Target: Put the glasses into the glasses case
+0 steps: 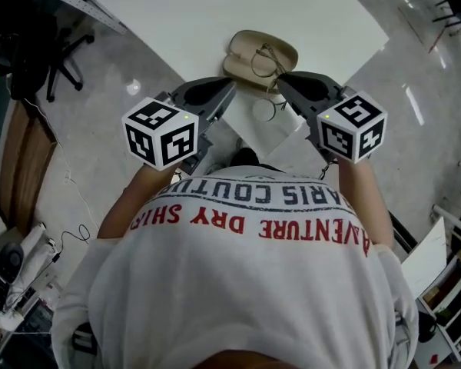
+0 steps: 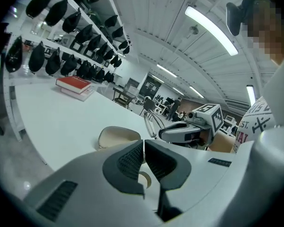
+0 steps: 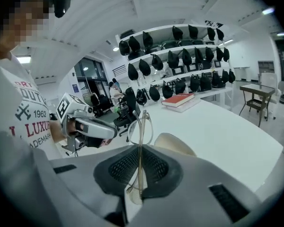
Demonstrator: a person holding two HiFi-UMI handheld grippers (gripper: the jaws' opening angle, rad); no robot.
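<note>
An open beige glasses case [image 1: 263, 52] lies on the white table [image 1: 177, 21], just beyond both grippers. My right gripper [image 1: 283, 81] is shut on the thin-framed glasses [image 3: 139, 126], whose frame stands edge-on between its pads, lenses up. The glasses [image 1: 265, 102] hang near the case's front edge, and the case [image 3: 176, 143] shows right behind them. My left gripper [image 1: 229, 87] is beside the case on the left, its pads together with nothing between them. From the left gripper view the case [image 2: 117, 137] is ahead, with the glasses [image 2: 151, 122] and the right gripper [image 2: 169, 134] to its right.
A red book on a white one [image 2: 75, 85] lies farther along the table. Wall shelves with several black bags [image 3: 180, 56] stand behind it. An office chair [image 1: 61, 60] is on the floor left of the table. The table's near corner [image 1: 269, 141] is between the grippers.
</note>
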